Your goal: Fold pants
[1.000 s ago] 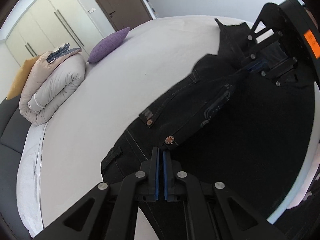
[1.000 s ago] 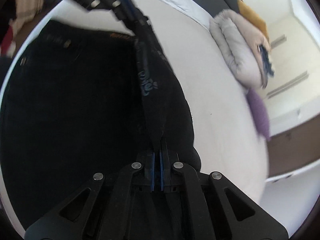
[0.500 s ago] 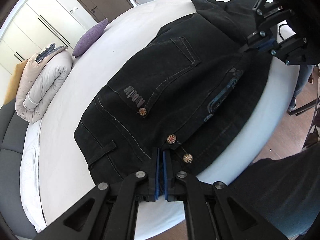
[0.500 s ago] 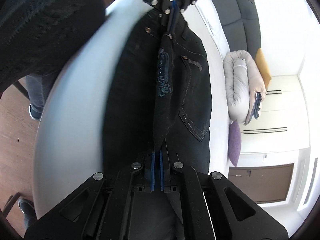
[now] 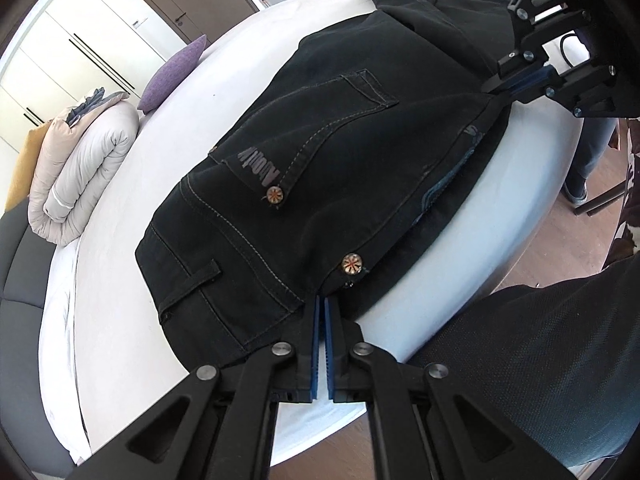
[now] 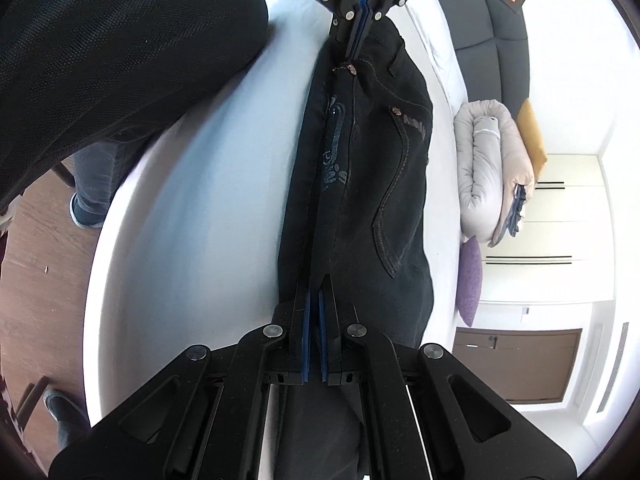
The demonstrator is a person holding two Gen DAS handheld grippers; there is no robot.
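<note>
Black denim pants (image 5: 340,152) lie along the near edge of a white bed (image 5: 120,320), back pocket and copper buttons facing up. My left gripper (image 5: 321,304) is shut on the waistband corner beside a button. At the far end my right gripper (image 5: 500,90) is shut on the same long edge of the pants. In the right wrist view the pants (image 6: 376,184) stretch away from my right gripper (image 6: 316,284) to my left gripper (image 6: 356,50), the pinched edge held taut just above the bed (image 6: 192,208).
A rolled grey duvet (image 5: 84,172), an orange cushion and a purple pillow (image 5: 172,74) sit at the bed's far side. A dark headboard (image 6: 492,28) curves behind. A person's dark-clothed leg (image 6: 120,44) stands close by, on wooden floor (image 5: 560,232). Wardrobes and a brown door stand beyond.
Both grippers have come down and toward the bed's near edge with the pants, which hung bunched a second ago and now lie spread flat on the bed. Little movement in the last half second.
</note>
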